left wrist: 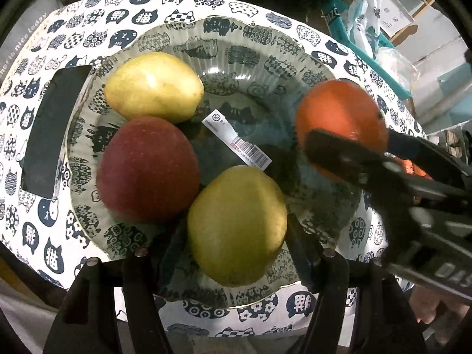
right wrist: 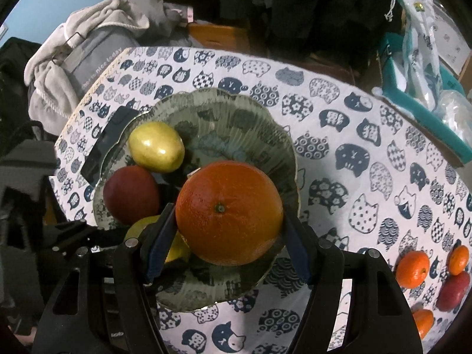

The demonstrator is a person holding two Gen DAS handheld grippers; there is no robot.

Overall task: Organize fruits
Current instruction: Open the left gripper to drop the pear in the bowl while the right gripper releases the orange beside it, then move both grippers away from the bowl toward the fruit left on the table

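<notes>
A clear glass plate [left wrist: 259, 59] [right wrist: 236, 109] sits on the cat-print tablecloth. In it lie a yellow pear [left wrist: 153, 87] [right wrist: 156, 146] at the back left, a red apple [left wrist: 147, 169] [right wrist: 131, 194] and a second yellow pear [left wrist: 237, 225] [right wrist: 177, 247] at the front. My right gripper [right wrist: 227, 227] [left wrist: 351, 144] is shut on a large orange [right wrist: 228, 212] [left wrist: 339, 118] and holds it over the plate's right side. My left gripper [left wrist: 236, 230] is open, its fingers on either side of the front pear.
A black phone [left wrist: 54, 131] [right wrist: 106, 144] lies left of the plate. A barcode sticker [left wrist: 236, 137] shows through the glass. Small mandarins [right wrist: 413, 268] and a red apple [right wrist: 454, 290] lie on the cloth at the right. Clutter stands beyond the table.
</notes>
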